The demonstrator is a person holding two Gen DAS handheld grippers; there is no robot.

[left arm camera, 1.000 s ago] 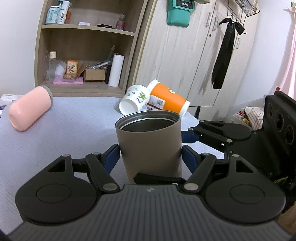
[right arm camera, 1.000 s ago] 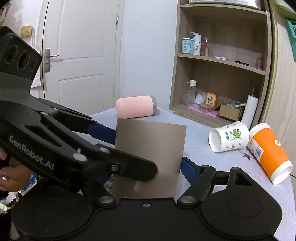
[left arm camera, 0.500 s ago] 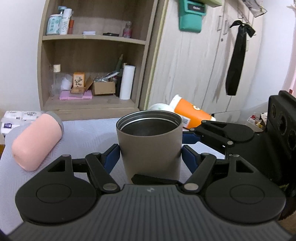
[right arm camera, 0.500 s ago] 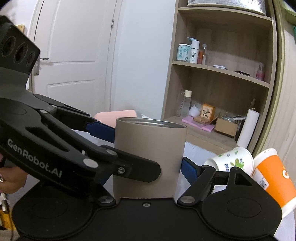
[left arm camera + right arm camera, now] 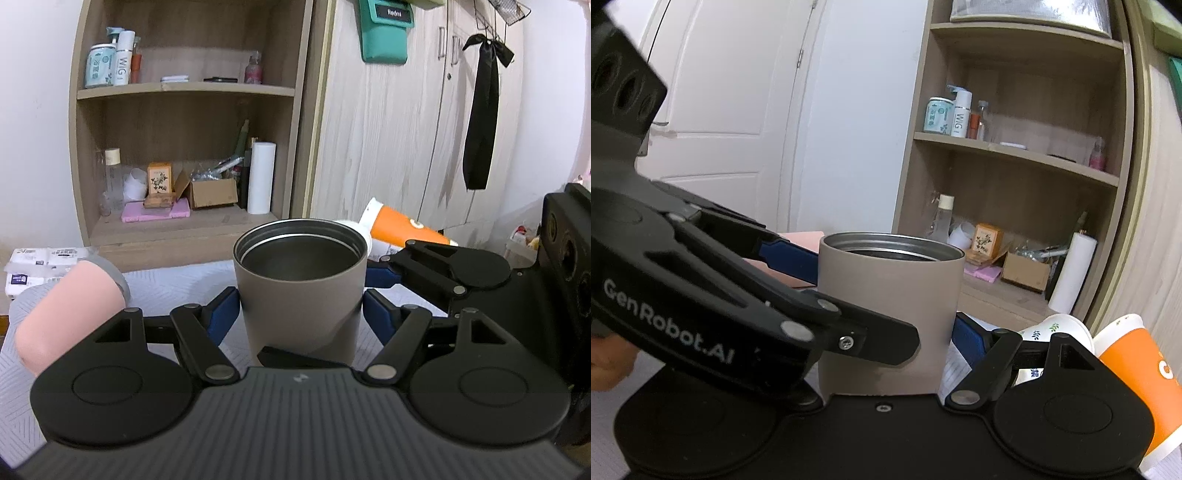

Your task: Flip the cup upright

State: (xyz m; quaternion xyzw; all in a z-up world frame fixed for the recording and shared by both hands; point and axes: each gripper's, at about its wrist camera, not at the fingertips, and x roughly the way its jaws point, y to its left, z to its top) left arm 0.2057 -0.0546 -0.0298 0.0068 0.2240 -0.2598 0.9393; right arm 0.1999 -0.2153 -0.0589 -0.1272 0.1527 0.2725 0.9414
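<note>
A taupe steel-lined cup (image 5: 300, 291) stands upright, mouth up, between both grippers. My left gripper (image 5: 301, 308) is shut on its lower sides with its blue pads. My right gripper (image 5: 886, 325) also grips the cup (image 5: 888, 317) from the right side; its arm shows in the left wrist view (image 5: 454, 273). The cup's base is hidden, so I cannot tell whether it rests on the grey cloth.
A pink cup (image 5: 70, 310) lies on its side at left. An orange paper cup (image 5: 402, 227) and a white printed cup (image 5: 1049, 328) lie on their sides at right. A wooden shelf unit (image 5: 184, 221) and wardrobe stand behind the table.
Both grippers have tilted and lowered with the cup, so its rim now appears in the right wrist view. The cup stays gripped and upright.
</note>
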